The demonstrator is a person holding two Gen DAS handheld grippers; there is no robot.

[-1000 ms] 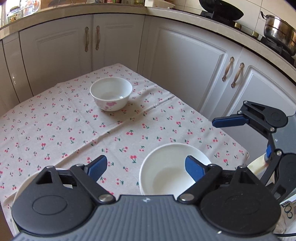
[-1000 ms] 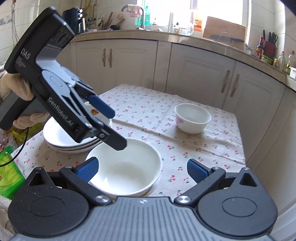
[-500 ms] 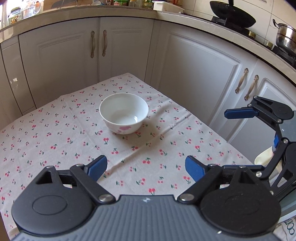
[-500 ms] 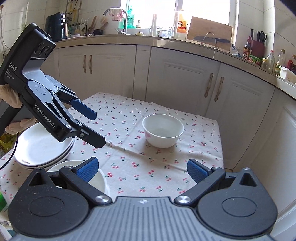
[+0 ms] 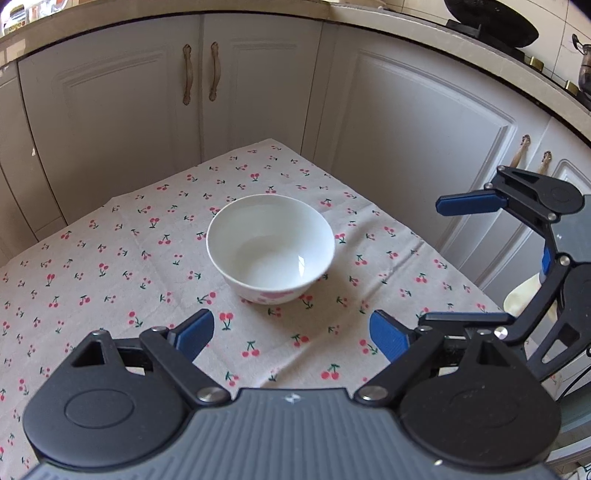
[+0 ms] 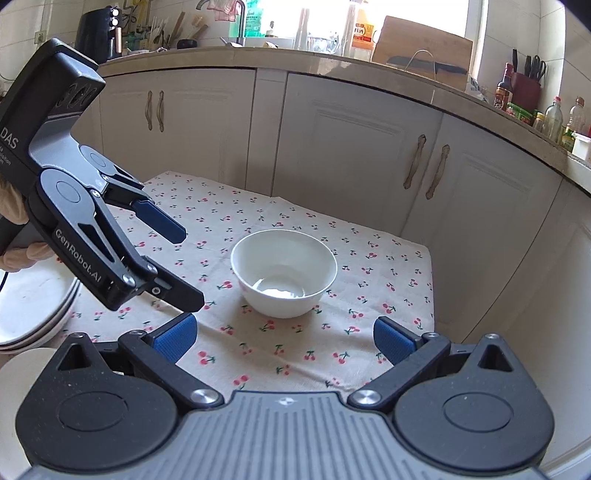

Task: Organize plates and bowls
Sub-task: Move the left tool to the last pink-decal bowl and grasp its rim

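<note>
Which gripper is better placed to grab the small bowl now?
Either could, marginally the left gripper: open, the small bowl centred just ahead. The right gripper is open too, similarly lined up.

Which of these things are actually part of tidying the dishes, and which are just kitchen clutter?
Part of the job: small white bowl, stacked plates, left gripper, right gripper.

Just lying about: cutting board, sauce bottles, black pan.

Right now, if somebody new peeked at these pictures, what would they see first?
Probably the white bowl, sitting alone in the middle of the cherry tablecloth. Next, the two open grippers pointing at it: the left gripper and the right gripper. A stack of plates sits at the left edge.
</note>
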